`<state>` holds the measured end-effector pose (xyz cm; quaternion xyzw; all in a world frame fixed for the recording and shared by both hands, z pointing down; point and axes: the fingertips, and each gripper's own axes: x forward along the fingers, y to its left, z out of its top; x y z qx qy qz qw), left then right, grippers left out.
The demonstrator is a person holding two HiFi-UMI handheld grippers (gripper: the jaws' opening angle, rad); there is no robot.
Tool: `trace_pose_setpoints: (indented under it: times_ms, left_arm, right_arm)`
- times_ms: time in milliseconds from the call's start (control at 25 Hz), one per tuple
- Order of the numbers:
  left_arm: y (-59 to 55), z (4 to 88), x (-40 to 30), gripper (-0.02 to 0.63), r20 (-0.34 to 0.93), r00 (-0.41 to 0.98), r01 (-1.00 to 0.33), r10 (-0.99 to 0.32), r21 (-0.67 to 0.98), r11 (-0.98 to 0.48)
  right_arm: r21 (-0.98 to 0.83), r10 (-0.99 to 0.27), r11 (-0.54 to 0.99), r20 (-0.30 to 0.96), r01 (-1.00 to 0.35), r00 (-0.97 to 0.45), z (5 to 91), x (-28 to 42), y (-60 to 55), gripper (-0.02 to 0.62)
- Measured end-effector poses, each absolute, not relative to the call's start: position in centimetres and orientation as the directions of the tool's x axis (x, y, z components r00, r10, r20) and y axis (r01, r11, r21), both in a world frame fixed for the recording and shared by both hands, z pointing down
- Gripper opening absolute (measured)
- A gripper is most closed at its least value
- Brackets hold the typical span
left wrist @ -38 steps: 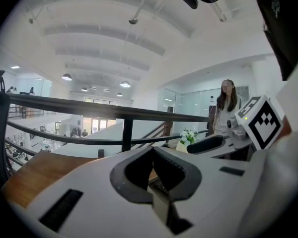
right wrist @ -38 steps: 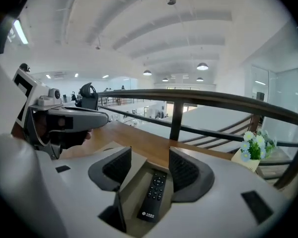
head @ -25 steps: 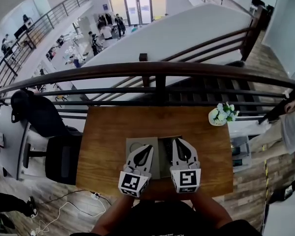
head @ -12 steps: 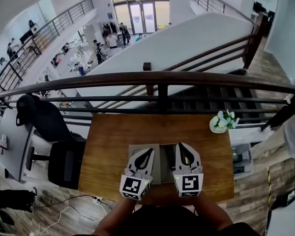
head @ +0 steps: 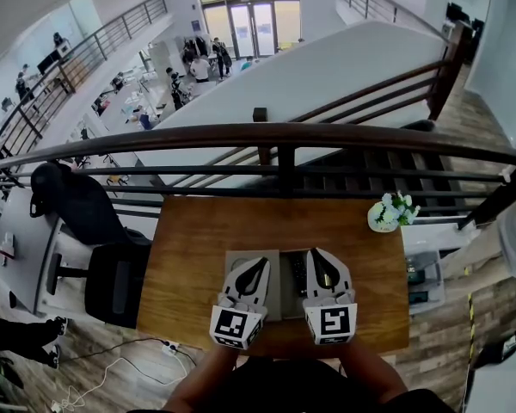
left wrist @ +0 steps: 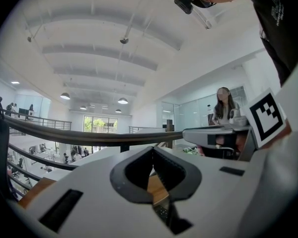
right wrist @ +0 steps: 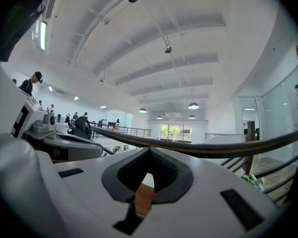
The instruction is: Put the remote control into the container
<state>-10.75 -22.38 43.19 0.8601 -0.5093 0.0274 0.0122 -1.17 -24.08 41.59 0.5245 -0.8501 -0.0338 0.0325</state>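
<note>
left claw: the left gripper (left wrist: 152,148) is seen closed, pad tips met, nothing pinched between them; it is held level above the container (head: 232,260).
right claw: the right gripper (right wrist: 149,150) is seen closed too, tips met, nothing gripped.
remote: the remote control (head: 297,272) is found flat on the table (head: 189,248), a dark strip between the two grippers, just beside the container's right edge and not inside it; contact with that edge cannot be told.
container: a low grey tray, partly covered by the left gripper (head: 260,265).
right claw position: the right gripper (head: 317,256) is held just right of the remote, no contact seen.
surroundings: a flower pot (head: 391,212) at the table's far right corner, well apart; a railing (head: 279,136) is run behind the table; a black chair (head: 77,205) is parked to the left.
</note>
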Motion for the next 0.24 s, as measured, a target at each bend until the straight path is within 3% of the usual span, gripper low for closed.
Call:
trace_pose_setpoints:
  times_ms: [240]
  left_arm:
    - [-22.45,43.23,-11.44,0.008,0.057,0.445,-0.895,-0.894,0.006,-0.446]
  right_arm:
    - [0.075,-0.880,0.472,-0.017,-0.878,-0.475,41.06,-1.33,-23.76,0.028]
